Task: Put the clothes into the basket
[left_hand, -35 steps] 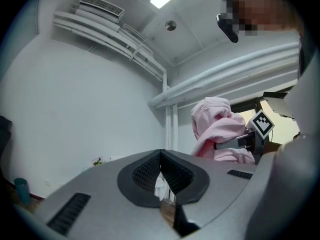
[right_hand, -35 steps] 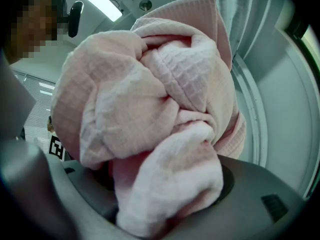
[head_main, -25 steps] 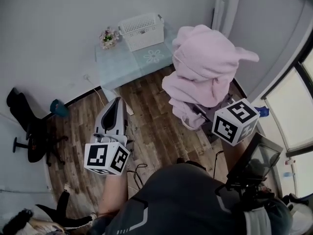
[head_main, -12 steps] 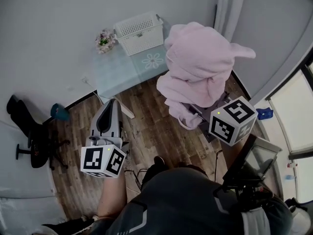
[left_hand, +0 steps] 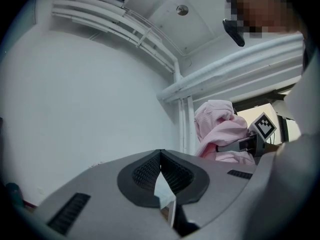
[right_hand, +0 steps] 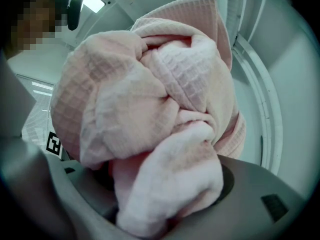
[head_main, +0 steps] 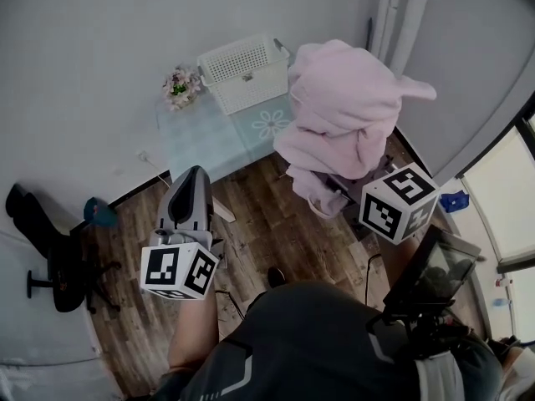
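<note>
While squeezed in the right gripper, clothes: big, pink, soft and bumpy, bunched up in one fat lump, up in the air, just to the right of the basket in the head view, not in it.
Table: pale blue, with a flower print, right up against the wall.
Basket: white, full of little holes, standing at the back of the table, next to the wall.
Right gripper: jaws wide apart but clamped on a thick fold of the clothes; held out in front, pointing level.
Left gripper: jaws together at the tips, nothing between them; held out level, pointing toward the table.
Flowers: small bunch, on the table, just left of the basket.
</note>
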Available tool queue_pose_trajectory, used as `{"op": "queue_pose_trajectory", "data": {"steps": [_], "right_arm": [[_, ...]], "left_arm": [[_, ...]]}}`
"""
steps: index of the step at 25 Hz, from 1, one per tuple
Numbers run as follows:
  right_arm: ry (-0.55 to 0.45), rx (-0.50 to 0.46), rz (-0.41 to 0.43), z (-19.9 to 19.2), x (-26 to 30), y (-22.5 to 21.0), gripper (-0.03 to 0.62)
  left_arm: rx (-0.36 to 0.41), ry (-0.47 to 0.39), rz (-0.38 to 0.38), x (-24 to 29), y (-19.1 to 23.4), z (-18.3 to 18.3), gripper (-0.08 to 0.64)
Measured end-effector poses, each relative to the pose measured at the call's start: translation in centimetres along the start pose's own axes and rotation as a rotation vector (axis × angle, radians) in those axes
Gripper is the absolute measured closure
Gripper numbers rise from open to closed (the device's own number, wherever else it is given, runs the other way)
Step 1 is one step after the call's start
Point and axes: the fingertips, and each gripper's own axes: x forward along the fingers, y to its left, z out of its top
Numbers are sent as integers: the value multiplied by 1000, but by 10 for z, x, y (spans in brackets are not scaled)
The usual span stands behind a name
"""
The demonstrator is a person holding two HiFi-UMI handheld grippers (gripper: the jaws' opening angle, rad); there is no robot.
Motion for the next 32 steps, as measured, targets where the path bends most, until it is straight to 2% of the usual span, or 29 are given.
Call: {"op": "queue_pose_trajectory", "data": {"steps": [4,12,16,20,26,32], "right_arm": [[-15,-13,-6,-1,0,1,255],[37,-9,-39,12,133,5,255],[42,-4,-60,12,159,2,255],[51,-18,-61,14,182,-6,255],[53,-5,-45,19,218,-38,255],[58,23,-24,27,259,-95,255]], "left_arm": [[13,-12,-10,3,3,-1,551],[-36,16,-39,63,120,-1,551],[-40,23,-41,74,148,-4,551],[-83,10,-36,89,167,-13,551],[-93,30,-8,130,187,-24,551],[-68,41,28,191,195,-19,551]]}}
